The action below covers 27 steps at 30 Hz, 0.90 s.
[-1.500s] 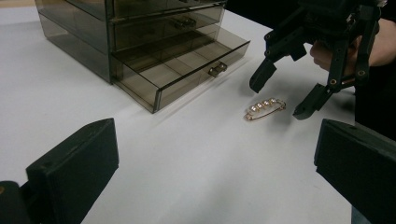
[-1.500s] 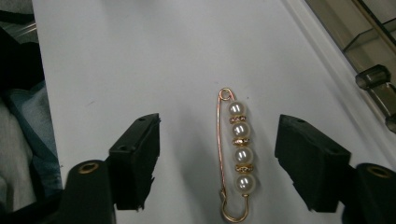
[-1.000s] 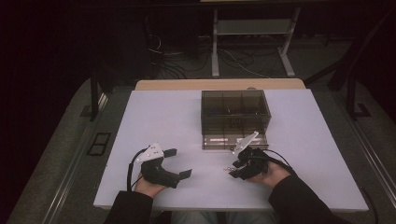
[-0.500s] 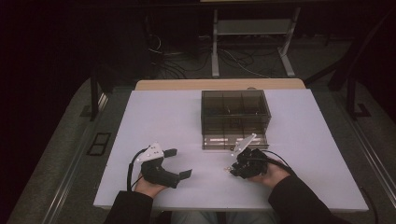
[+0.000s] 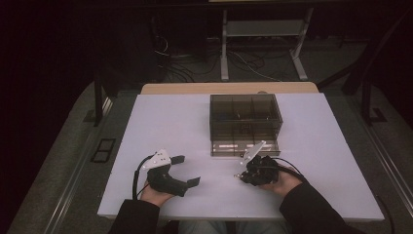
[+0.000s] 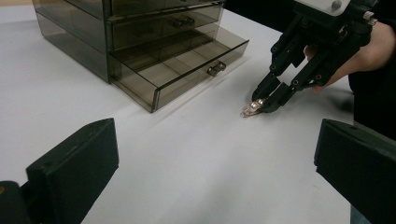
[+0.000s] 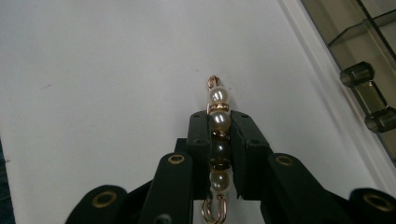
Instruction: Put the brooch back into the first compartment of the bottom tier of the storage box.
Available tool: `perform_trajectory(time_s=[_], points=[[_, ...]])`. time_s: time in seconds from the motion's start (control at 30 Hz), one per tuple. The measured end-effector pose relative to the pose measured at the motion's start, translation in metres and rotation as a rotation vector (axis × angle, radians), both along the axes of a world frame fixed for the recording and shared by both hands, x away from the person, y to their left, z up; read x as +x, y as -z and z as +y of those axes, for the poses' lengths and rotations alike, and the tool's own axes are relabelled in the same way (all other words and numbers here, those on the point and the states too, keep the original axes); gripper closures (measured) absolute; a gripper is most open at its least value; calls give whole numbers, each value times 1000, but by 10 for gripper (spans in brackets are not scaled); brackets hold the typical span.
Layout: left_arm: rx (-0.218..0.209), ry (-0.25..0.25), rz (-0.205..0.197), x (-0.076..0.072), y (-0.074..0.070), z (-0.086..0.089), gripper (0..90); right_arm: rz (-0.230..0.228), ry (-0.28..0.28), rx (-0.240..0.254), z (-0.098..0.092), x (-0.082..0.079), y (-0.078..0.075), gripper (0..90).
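- Right tongs (image 7: 219,140) have just been closing and now pinch the pearl clip (image 7: 218,122) lengthwise, clip lying on the table (image 5: 195,126) at about 6 o'clock from the drawer box (image 5: 245,117).
- Left tongs (image 5: 184,169) sit wide apart with nothing in them, parked over at the table's 7 o'clock.
- Bottom drawer (image 6: 187,65) is pulled out and looks empty from here.
- So I'd say it's the pick-up step: grip made, lift not started.
- Next move probably: raise the clip clear, carry it toward 12 o'clock over the drawer front, let go gently. Smooth pearls, could slip.
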<state>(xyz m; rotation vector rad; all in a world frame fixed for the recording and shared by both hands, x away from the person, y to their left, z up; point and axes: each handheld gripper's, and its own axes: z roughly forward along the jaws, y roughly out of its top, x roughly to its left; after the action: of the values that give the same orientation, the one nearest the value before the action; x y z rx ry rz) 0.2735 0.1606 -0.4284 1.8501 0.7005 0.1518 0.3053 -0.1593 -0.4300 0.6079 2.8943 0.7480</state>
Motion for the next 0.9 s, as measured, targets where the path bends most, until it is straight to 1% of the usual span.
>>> perform_trajectory(time_s=[0.2,0.4,0.67,0.7,0.83,0.9], points=[[0,-1,1,0,0,0,0,9,5,6,-1,1,0,783],[0,-1,0,0,0,0,0,30,2,21,-2,2,-1,784],[0,-1,0,0,0,0,0,34,7,32,-4,3,-4,784],[1,0,0,0,0,0,0,35,8,41,-4,4,-6,784],[1,-1,0,0,0,0,0,37,13,47,-5,4,-9,784],[0,-1,0,0,0,0,0,33,8,51,-5,5,-10,784]])
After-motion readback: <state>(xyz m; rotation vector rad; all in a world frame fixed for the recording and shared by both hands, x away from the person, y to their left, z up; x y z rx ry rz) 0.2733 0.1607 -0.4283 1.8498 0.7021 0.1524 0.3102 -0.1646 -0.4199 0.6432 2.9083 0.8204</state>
